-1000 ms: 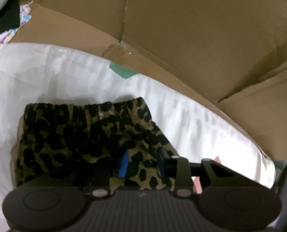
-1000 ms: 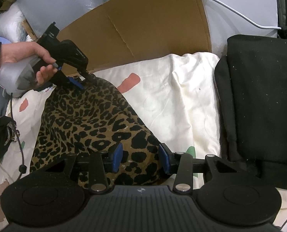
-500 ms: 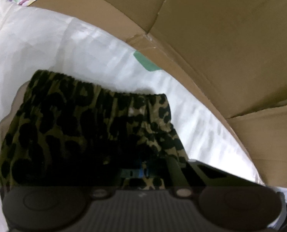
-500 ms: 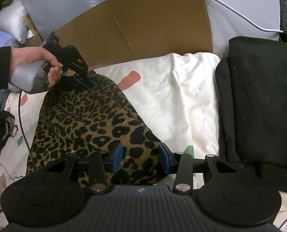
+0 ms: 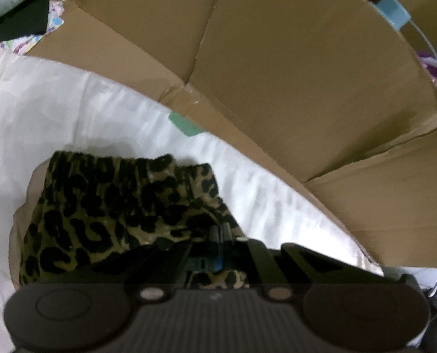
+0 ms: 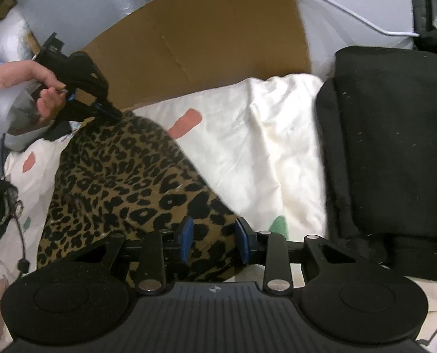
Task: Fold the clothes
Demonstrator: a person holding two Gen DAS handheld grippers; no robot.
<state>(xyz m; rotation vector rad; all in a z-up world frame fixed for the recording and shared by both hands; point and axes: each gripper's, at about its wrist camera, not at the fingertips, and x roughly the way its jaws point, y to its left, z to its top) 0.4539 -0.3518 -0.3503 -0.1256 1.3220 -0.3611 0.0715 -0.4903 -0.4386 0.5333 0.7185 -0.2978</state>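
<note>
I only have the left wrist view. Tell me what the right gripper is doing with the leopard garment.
Observer: The right gripper straddles the leopard garment at its near edge; its jaws have just been closing, with a gap left between the pads.
Operator: Report what lies right of the garment.
Observer: A black garment, bunched on the white sheet.
Operator: Show me my own gripper from outside.
Observer: The left gripper, held in a hand, is shut on the garment's far end by the cardboard.
</note>
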